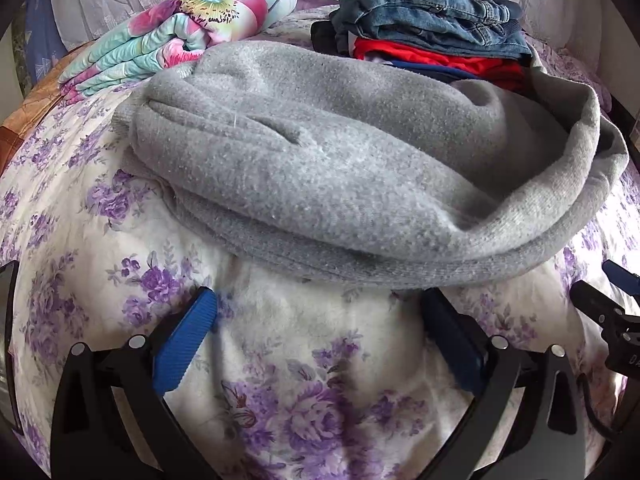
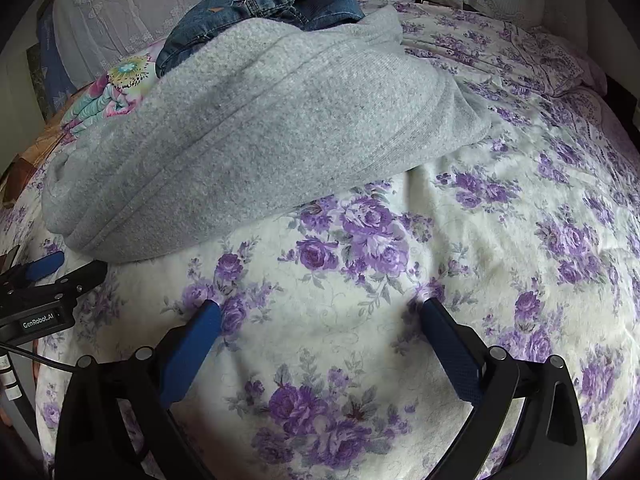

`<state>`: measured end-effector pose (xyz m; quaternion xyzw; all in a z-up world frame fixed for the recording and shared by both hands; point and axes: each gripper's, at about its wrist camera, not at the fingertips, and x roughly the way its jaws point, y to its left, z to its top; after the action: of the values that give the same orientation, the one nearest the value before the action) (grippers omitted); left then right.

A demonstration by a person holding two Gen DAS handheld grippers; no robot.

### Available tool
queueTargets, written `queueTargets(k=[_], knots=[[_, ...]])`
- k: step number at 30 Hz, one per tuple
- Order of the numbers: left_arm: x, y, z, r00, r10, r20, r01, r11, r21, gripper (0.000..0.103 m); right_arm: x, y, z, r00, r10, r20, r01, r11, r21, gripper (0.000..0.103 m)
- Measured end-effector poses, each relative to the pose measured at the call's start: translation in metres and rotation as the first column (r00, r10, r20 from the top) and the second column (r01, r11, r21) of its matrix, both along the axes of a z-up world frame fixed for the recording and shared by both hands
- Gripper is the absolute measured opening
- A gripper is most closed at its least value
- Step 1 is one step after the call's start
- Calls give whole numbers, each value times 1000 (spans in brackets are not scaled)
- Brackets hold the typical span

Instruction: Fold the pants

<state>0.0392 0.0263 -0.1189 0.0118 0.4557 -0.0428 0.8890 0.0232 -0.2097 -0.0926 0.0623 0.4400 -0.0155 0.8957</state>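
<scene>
floral bedsheet [image 1: 312, 360] under spread left hand-held gripper [image 1: 320, 300]; fuzzy grey pants [image 1: 340, 168] bunched.

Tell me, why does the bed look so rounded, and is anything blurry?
Left wrist view: fisheye lens bulges the floral bedspread and darkens corners; grey pants look sharp in soft daylight. Right wrist view: same bulge, and the open right gripper casts only faint shadow.

Grey pants [image 1: 340, 168] on a white bedspread [image 2: 460, 240] with purple roses; blue jeans [image 1: 424, 8], red cloth [image 1: 432, 58], multicoloured floral quilt [image 1: 180, 40] beyond the jaws
</scene>
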Motion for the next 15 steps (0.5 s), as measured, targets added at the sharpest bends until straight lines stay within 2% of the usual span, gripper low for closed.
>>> queueTargets(k=[15], knots=[[1,-1,1,1000,1,-2,-1,1000,2,99,0,0,0,1000,0,-1,0,1000,0,100]])
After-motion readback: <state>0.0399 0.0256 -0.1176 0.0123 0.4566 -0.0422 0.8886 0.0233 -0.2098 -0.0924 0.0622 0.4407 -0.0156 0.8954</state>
